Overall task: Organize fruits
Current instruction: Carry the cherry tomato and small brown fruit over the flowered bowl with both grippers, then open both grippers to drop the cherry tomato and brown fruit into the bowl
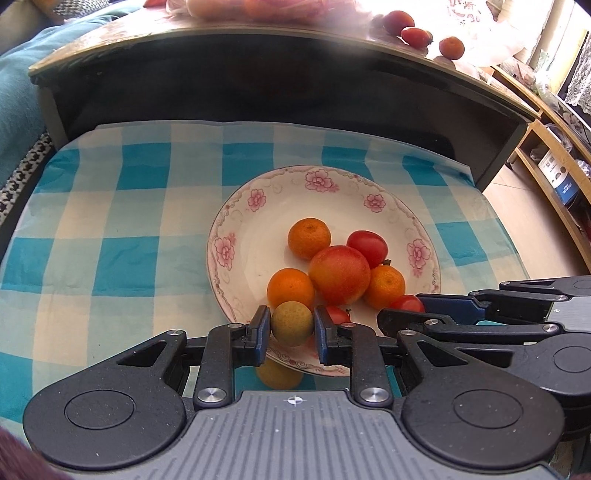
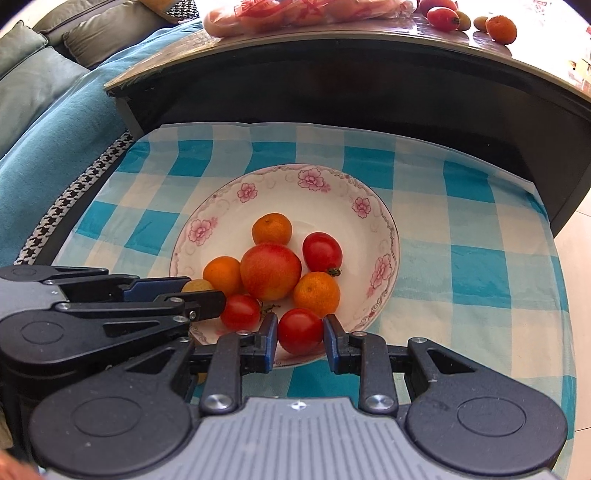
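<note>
A white plate with pink flowers [image 1: 258, 206] [image 2: 332, 192] sits on a blue checked cloth. It holds a big red-orange fruit [image 1: 339, 274] [image 2: 270, 270], three small oranges and cherry tomatoes. My left gripper [image 1: 291, 324] is shut on a yellow-green fruit [image 1: 291, 322] [image 2: 197, 285] over the plate's near rim. My right gripper [image 2: 300, 330] is shut on a red cherry tomato [image 2: 300, 330] [image 1: 406, 303] at the plate's near right rim. The two grippers sit side by side.
A dark table [image 1: 258, 55] [image 2: 332, 55] stands behind the cloth, with more tomatoes [image 1: 415, 36] [image 2: 442, 17], an orange [image 1: 451, 47] [image 2: 500, 28] and bagged fruit on top. A teal sofa [image 2: 44, 122] is at the left, wooden shelves [image 1: 554, 155] at the right.
</note>
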